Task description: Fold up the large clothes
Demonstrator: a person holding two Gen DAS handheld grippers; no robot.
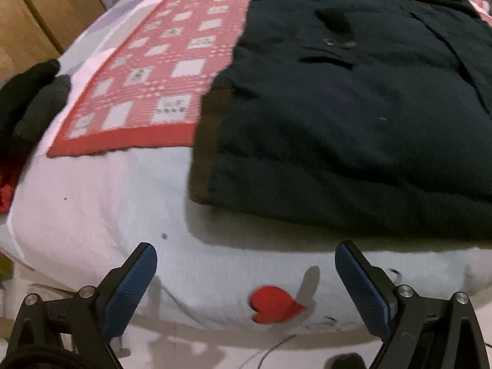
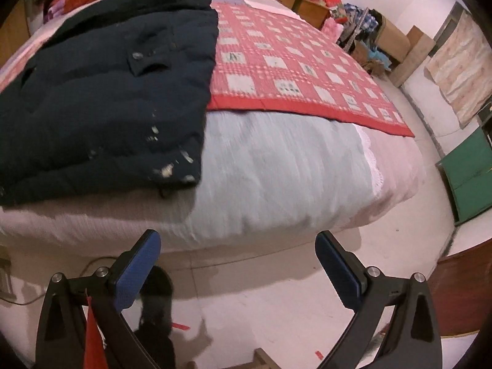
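Observation:
A large dark navy padded jacket [image 1: 353, 117] lies flat on the bed, with a pocket flap and snap showing. In the right wrist view the same jacket [image 2: 101, 98] fills the left half of the bed, with pale flecks near its hem. My left gripper [image 1: 246, 261] hangs open just off the bed's near edge, short of the jacket's hem, nothing between its blue pads. My right gripper [image 2: 238, 252] is open too, below the bed's edge and to the right of the jacket's corner, holding nothing.
A red and white checked cloth [image 2: 295, 70] covers the bed [image 2: 276, 178] beside the jacket. Dark clothes [image 1: 30, 101] pile at the bed's left side. A red heart shape [image 1: 273, 304] marks the sheet's front. Boxes and clutter [image 2: 369, 37] line the far wall; a green board [image 2: 470, 175] leans at right.

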